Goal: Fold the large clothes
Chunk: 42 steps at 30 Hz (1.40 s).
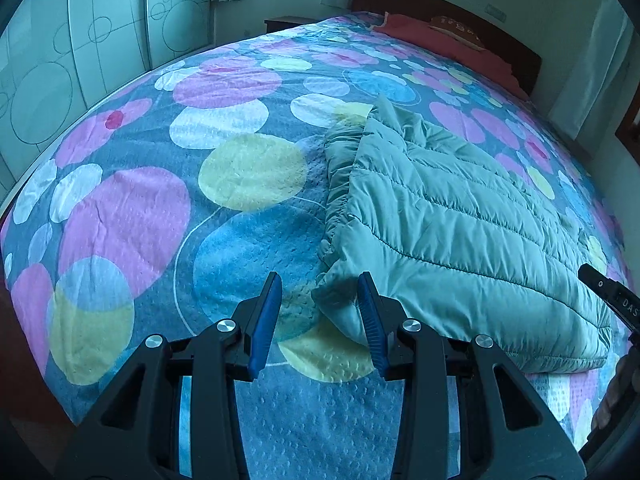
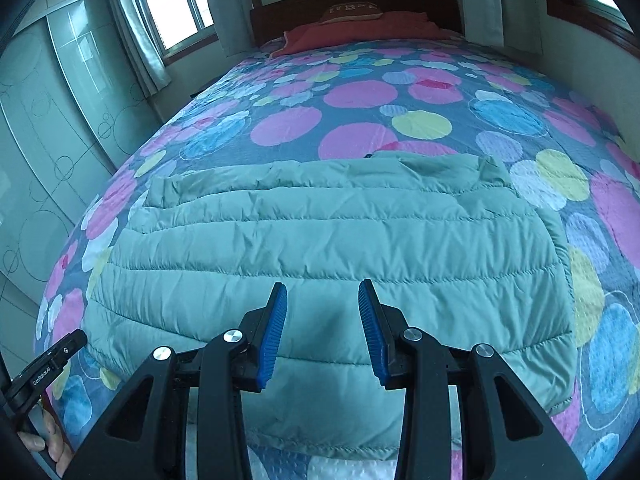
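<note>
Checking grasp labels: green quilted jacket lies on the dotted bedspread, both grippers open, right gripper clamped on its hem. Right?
Not clamped. The right wrist view shows the right gripper open above the green quilted jacket, holding nothing. The jacket does lie on the dotted bedspread, and the left gripper is open too.

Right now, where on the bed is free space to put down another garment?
The bedspread lies bare between the jacket and the wardrobe-side edge, and between the jacket and the red pillow. The near middle is crowded: the jacket fills it.
</note>
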{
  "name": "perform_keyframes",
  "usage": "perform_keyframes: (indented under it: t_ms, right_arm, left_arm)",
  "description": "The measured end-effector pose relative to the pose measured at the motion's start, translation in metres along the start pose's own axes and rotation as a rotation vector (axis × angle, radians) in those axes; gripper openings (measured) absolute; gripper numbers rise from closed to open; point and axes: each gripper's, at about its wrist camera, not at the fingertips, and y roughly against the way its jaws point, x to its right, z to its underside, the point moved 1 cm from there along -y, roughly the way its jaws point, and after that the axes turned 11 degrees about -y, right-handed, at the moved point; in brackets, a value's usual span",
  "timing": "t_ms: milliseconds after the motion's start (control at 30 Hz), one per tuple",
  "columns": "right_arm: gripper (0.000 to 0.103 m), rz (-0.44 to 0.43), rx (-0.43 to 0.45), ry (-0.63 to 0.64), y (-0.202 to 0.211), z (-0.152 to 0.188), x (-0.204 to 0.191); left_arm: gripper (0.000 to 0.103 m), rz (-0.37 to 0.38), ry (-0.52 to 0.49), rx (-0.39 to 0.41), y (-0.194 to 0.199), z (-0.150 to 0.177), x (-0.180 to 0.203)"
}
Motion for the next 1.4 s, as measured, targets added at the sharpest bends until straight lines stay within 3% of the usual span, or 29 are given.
perform_keyframes:
  t_ms: [567,900,1067,1400]
  right_arm:
    - [0.038,0.048,-0.019,0.052,-0.035,-0.010,-0.028]
    - [0.038,0.099,-0.086,0.095,-0.070,0.002,-0.029]
    - [0.038,0.108,-0.086,0.100,-0.073,0.006,-0.029]
    - [0.038,0.108,-0.082,0.100,-0.074,0.007,-0.029]
  left_arm:
    - [0.039,-0.025,0.022,-0.026,-0.018,0.001,-0.001]
    - [0.045,-0.040,0.025,-0.029,-0.021,0.002,0.001]
    - [0.047,-0.006,0.055,-0.038,-0.016,0.005,-0.001]
    - [0.057,0.121,0.211,-0.053,-0.010,0.016,-0.014]
